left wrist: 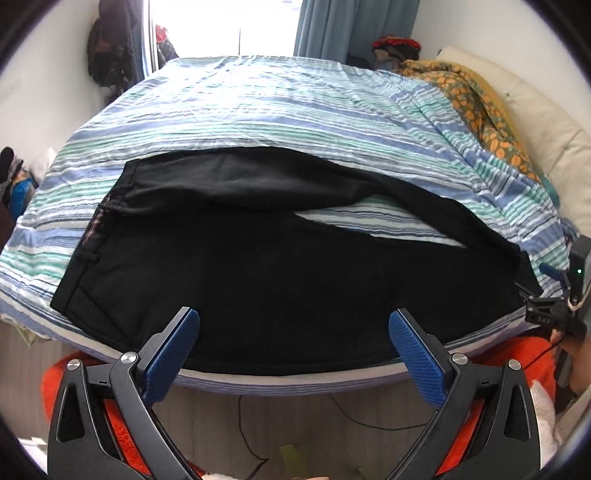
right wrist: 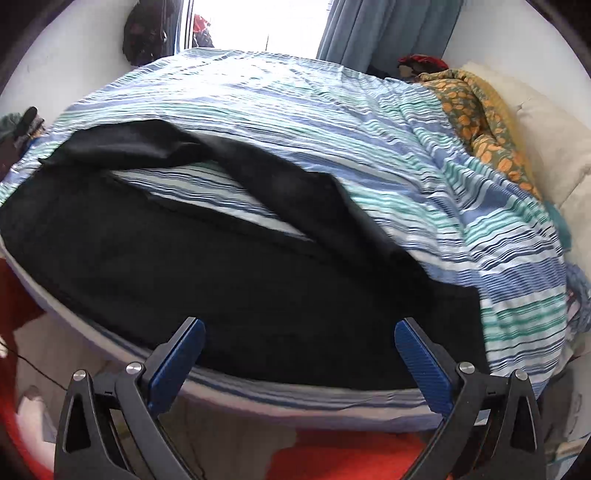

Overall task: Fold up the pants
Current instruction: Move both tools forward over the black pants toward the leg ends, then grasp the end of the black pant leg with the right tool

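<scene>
Two legs of pants point(left wrist: 258, 266) lie apart in V on striped bed point(left wrist: 258, 99), near front edge, waistband to left. No fold visible yet; judged early: legs to stack, then fold lengthwise. Left gripper point(left wrist: 294, 332) spread wide, empty, over near leg. Right gripper point(right wrist: 300, 343) wide too, empty, by leg ends.

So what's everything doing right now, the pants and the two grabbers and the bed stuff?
Black pants: spread on the bed, legs apart, not folded.
Left gripper: open, empty.
Right gripper: open, empty.
Striped cover: spread out, wrinkled.
Orange blanket: bunched up.
Curtain: drawn aside.
</scene>
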Available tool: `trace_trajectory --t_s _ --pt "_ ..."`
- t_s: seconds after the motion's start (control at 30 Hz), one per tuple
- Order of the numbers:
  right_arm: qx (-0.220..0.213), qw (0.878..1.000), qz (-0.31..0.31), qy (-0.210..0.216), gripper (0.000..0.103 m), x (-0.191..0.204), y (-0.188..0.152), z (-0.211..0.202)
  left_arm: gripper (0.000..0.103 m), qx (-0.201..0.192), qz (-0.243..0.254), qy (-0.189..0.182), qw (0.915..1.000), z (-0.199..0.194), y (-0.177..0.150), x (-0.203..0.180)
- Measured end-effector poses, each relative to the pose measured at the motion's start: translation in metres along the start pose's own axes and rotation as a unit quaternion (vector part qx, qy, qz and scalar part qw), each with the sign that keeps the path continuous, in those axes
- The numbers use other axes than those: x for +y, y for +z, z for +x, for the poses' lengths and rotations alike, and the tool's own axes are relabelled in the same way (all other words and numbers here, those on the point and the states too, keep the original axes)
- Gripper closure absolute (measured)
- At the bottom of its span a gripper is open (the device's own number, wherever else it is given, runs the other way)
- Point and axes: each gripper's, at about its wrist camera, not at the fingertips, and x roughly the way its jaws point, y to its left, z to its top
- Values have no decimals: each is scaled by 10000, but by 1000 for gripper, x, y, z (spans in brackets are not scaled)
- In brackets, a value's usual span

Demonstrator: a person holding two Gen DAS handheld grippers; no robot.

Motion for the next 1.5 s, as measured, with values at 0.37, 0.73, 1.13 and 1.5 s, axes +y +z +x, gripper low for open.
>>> trace_trajectory --t_s 0.37,0.73,1.13,1.5 --pt "555 9936 976 -73 87 -149 56 120 1 294 195 3 9994 12 -2 -16" --pt "415 9900 1337 158 51 -196 36 91 1 557 9 -115 9984 30 -5 -11" --pt "979 9800 -1730 -35 90 -77 41 156 1 578 -25 88 9983 26 -6 -9" --pt "379 9967 683 240 94 -205 233 121 1 752 -48 29 9971 42 -1 -8"
